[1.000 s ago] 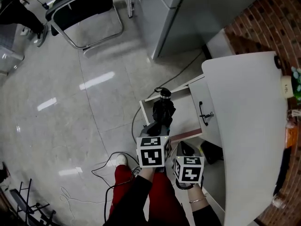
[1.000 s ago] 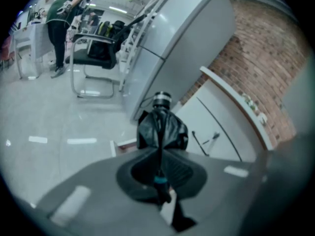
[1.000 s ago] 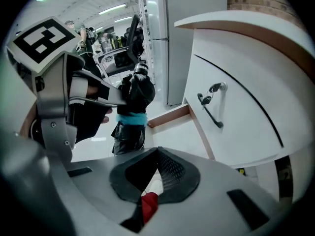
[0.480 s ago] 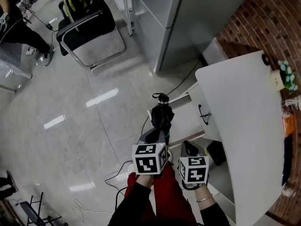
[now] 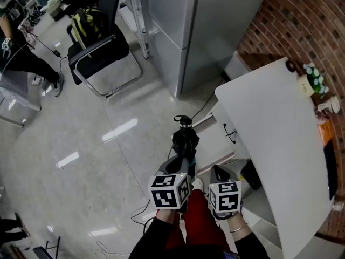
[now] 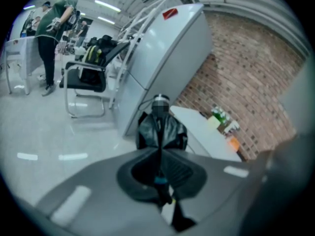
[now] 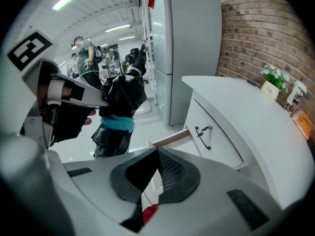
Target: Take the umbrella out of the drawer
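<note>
Where fabric bunches, black umbrella (image 5: 185, 140) shines.

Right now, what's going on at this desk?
A person works a gripper in each hand. The left tongs are shut on a folded black umbrella, holding it up above the open drawer of the white desk. The right tongs are shut with nothing between them, alongside the left. The umbrella looks clear of the drawer and is not yet set down anywhere.

An office-like workroom: a black chrome-framed chair (image 5: 99, 50) on glossy grey floor tiles (image 5: 81, 139), tall grey metal cabinets (image 5: 205, 26), a red brick wall (image 5: 304, 20), and a person (image 6: 51, 38) standing in the background.
</note>
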A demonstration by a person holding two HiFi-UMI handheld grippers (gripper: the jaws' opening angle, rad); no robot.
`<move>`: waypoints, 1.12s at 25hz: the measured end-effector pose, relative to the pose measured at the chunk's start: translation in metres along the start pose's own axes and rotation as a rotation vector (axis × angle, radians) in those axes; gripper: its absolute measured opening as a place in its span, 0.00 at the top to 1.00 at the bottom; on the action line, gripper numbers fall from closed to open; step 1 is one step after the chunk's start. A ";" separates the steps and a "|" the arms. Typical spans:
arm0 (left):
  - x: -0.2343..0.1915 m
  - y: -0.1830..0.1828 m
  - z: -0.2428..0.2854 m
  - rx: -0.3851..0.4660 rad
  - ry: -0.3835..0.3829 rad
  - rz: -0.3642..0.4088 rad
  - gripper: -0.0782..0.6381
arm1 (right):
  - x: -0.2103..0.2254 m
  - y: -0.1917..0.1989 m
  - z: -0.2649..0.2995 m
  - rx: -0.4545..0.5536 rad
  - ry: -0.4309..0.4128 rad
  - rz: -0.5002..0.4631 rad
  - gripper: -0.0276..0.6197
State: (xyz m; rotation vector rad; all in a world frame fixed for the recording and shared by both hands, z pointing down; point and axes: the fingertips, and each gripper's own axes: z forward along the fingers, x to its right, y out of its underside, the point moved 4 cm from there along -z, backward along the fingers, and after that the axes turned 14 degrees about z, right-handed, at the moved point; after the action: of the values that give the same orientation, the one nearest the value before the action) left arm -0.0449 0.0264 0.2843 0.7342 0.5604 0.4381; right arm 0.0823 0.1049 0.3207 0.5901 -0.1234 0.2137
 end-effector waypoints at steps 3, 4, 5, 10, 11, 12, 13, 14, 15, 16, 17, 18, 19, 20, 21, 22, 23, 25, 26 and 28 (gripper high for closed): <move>0.002 -0.009 -0.017 0.018 0.007 0.024 0.88 | -0.005 -0.009 -0.013 0.035 -0.001 -0.003 0.96; 0.003 -0.011 -0.023 0.025 0.008 0.030 0.88 | -0.008 -0.013 -0.017 0.050 -0.004 -0.004 0.96; 0.003 -0.014 -0.028 0.032 0.010 0.035 0.88 | -0.010 -0.018 -0.021 0.067 -0.007 -0.004 0.96; 0.002 -0.027 -0.056 0.070 0.022 0.061 0.88 | -0.030 -0.038 -0.044 0.151 -0.039 0.000 0.96; 0.002 -0.029 -0.062 0.076 0.024 0.067 0.88 | -0.035 -0.040 -0.049 0.164 -0.046 -0.002 0.96; 0.001 -0.031 -0.068 0.082 0.027 0.073 0.88 | -0.040 -0.041 -0.053 0.176 -0.055 -0.005 0.96; 0.000 -0.032 -0.074 0.088 0.029 0.078 0.88 | -0.045 -0.041 -0.057 0.187 -0.064 -0.009 0.96; 0.000 -0.033 -0.079 0.093 0.032 0.082 0.88 | -0.050 -0.041 -0.061 0.197 -0.073 -0.012 0.96; -0.001 -0.033 -0.085 0.099 0.035 0.086 0.88 | -0.055 -0.041 -0.065 0.208 -0.084 -0.015 0.96; -0.002 -0.034 -0.090 0.104 0.039 0.090 0.88 | -0.060 -0.041 -0.069 0.219 -0.094 -0.018 0.96; -0.003 -0.034 -0.096 0.109 0.042 0.094 0.88 | -0.064 -0.040 -0.072 0.231 -0.105 -0.020 0.96; -0.005 -0.034 -0.102 0.114 0.046 0.099 0.88 | -0.069 -0.039 -0.075 0.241 -0.113 -0.021 0.96; -0.007 -0.034 -0.108 0.119 0.049 0.105 0.88 | -0.074 -0.037 -0.079 0.251 -0.121 -0.021 0.96; -0.009 -0.034 -0.114 0.123 0.052 0.110 0.88 | -0.079 -0.036 -0.082 0.261 -0.128 -0.020 0.96; -0.011 -0.033 -0.120 0.126 0.054 0.116 0.88 | -0.083 -0.034 -0.086 0.271 -0.134 -0.019 0.96; -0.013 -0.033 -0.126 0.129 0.056 0.121 0.88 | -0.088 -0.032 -0.090 0.281 -0.138 -0.016 0.96; -0.014 -0.032 -0.132 0.131 0.058 0.127 0.88 | -0.091 -0.030 -0.094 0.291 -0.140 -0.013 0.96; -0.017 -0.029 -0.144 0.134 0.061 0.136 0.88 | -0.098 -0.026 -0.101 0.306 -0.141 -0.006 0.96; -0.019 -0.028 -0.149 0.135 0.063 0.141 0.88 | -0.100 -0.023 -0.104 0.311 -0.141 -0.001 0.96; -0.021 -0.025 -0.160 0.135 0.068 0.151 0.88 | -0.107 -0.018 -0.109 0.318 -0.141 0.009 0.96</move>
State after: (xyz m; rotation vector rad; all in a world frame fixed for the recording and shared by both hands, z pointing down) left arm -0.1552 0.0777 0.1756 0.8970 0.6049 0.5707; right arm -0.0110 0.1339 0.2022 0.9214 -0.2307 0.2020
